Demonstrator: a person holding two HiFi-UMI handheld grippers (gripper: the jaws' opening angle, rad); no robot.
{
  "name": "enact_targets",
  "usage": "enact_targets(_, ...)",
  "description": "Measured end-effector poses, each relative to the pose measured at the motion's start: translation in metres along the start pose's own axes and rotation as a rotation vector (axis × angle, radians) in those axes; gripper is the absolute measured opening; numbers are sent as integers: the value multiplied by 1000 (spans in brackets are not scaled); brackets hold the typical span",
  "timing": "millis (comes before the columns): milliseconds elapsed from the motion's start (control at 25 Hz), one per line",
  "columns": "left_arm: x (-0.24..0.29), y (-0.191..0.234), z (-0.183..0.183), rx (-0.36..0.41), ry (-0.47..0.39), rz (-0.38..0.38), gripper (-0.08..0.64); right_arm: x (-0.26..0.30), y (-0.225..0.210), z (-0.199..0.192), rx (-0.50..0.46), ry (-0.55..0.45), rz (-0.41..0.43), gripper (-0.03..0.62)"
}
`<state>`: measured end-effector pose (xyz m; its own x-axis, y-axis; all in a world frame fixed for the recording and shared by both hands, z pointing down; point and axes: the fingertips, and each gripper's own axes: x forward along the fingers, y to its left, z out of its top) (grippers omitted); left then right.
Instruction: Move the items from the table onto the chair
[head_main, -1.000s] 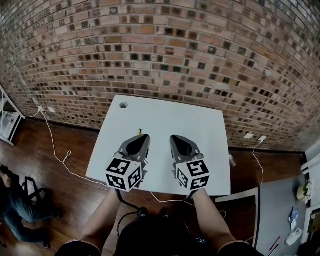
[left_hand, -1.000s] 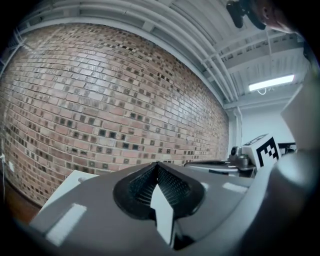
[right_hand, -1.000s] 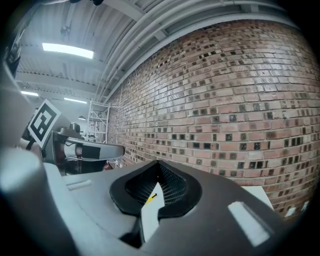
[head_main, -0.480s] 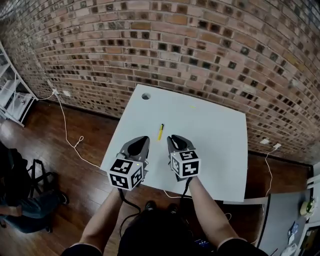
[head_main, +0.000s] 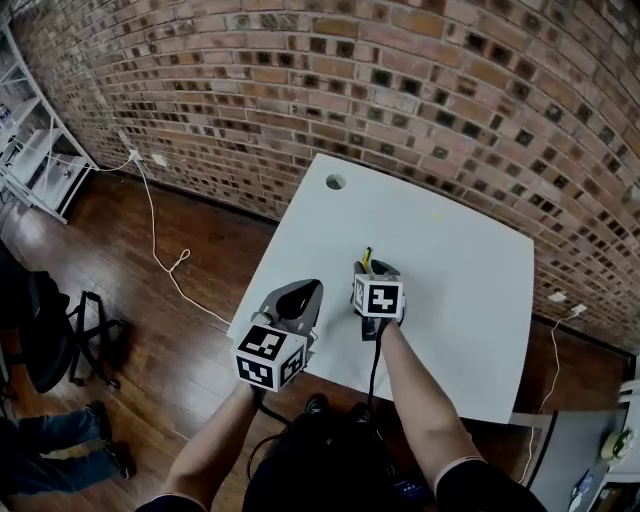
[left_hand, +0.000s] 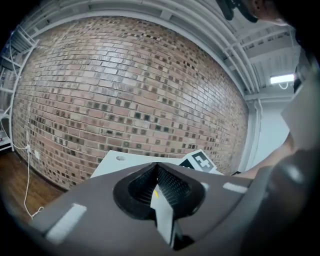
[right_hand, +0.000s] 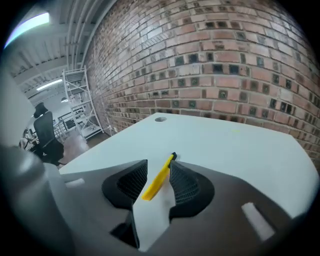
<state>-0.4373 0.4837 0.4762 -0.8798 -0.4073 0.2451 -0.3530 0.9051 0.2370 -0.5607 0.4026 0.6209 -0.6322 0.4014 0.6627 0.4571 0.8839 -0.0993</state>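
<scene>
A white table (head_main: 470, 300) stood right of centre against a brick wall (head_main: 300, 90) on a dark wood floor (head_main: 150, 330). A white cable (head_main: 160, 245) trailed to the left, and a black chair (head_main: 45, 335) stood at the left edge. The yellow pen (right_hand: 160, 177) lay on the table between the opening fingers of the right gripper (head_main: 369, 268). The left gripper (left_hand: 156, 169) had its fingers pressed together, empty.

I could read no word, number, brand or sign anywhere in the room. The only printed marks were black-and-white square patterns on the left marker cube (head_main: 268, 356) and the right marker cube (head_main: 379, 298). Those were blocky code shapes, not letters or digits.
</scene>
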Motion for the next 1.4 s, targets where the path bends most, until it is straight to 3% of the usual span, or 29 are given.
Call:
enact_targets(240,0,11,-2,-20,0,2,12,25,-5,-19,-4,136,-74,105)
enact_targets(320,-1,16,-3,-27,0,8,12,25,-2,-14,-40,128,-74,64)
enact_targets(560,-3,17,-4,-37,-1,6,12,20,3,-13,-43,107,-24,63)
enact_targets(720,-4,14,3,-27,-18,-7,12,-3,12,6,-52,19,21,63)
enact_targets(960,-5,4,22,-16,-61,-43,12,-82,27,59,-107,-200,79,63)
enact_targets(1160,7,-23,53,12,-123,-96,12,-162,13,91,-128,-358,68,63)
enact_targets(1400,8,-72,81,60,-175,-172,12,-250,-1,99,-153,-518,44,63)
